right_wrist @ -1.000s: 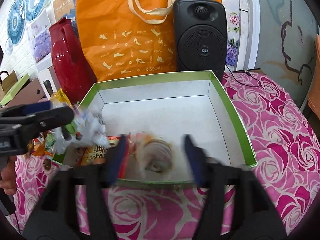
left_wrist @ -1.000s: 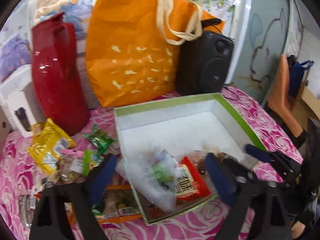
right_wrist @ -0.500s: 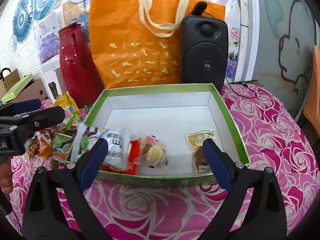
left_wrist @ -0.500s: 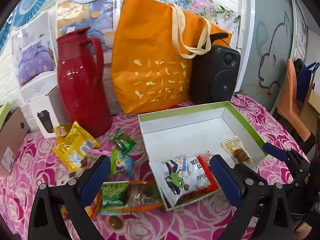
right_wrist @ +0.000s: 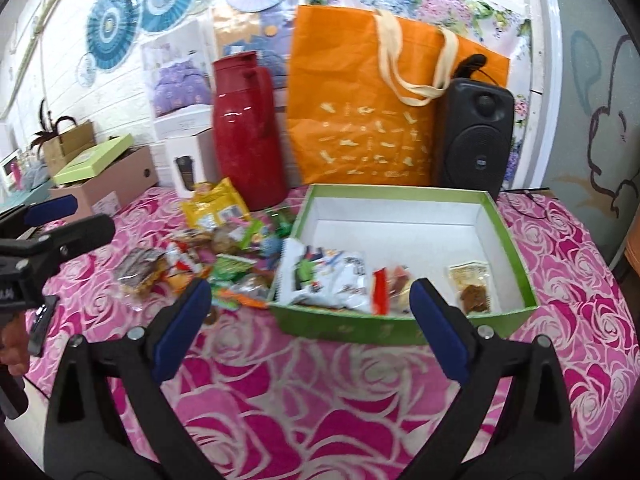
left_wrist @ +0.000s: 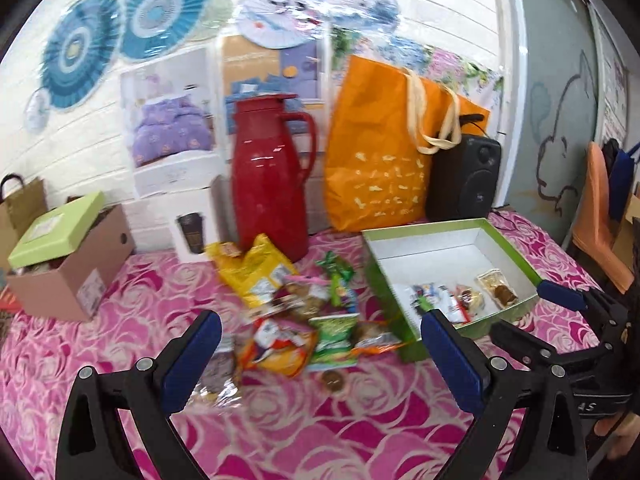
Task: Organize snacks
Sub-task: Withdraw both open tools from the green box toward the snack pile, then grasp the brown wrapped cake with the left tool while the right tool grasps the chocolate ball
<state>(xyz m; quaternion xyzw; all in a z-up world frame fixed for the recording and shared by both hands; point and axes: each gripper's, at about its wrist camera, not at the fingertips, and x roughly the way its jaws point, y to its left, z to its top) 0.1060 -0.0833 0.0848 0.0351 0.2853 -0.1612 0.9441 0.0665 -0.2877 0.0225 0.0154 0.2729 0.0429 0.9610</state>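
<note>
Both claws have pulled back and up from the green box [right_wrist: 404,330] since a moment ago, so more of the table and wall shows now. Left claw [left_wrist: 320,356] has its two blue fingers wide apart and holds nothing. It hangs over the pink rose cloth [left_wrist: 320,432], in front of the pile of snacks [left_wrist: 304,320]. Right claw [right_wrist: 310,326] is also wide apart with nothing in it. It hangs just in front of the near wall of the green box.

Four snacks lie in the box along its near side. A white bag [right_wrist: 326,276] lies at the left and leans on the box wall. A red pack [right_wrist: 382,290] lies just beside it, then a small round treat [left_wrist: 472,298], and a clear pack with brown bits [right_wrist: 472,286] is at the right.

More snacks sit in a heap on the cloth, just left of the box. A yellow bag [right_wrist: 214,206] lies at the back of the heap, near the red jug [right_wrist: 244,132]. An orange bag [right_wrist: 368,108] and a black speaker [right_wrist: 476,136] stand behind the box. A brown box with a green lid [left_wrist: 70,256] sits far to the left
</note>
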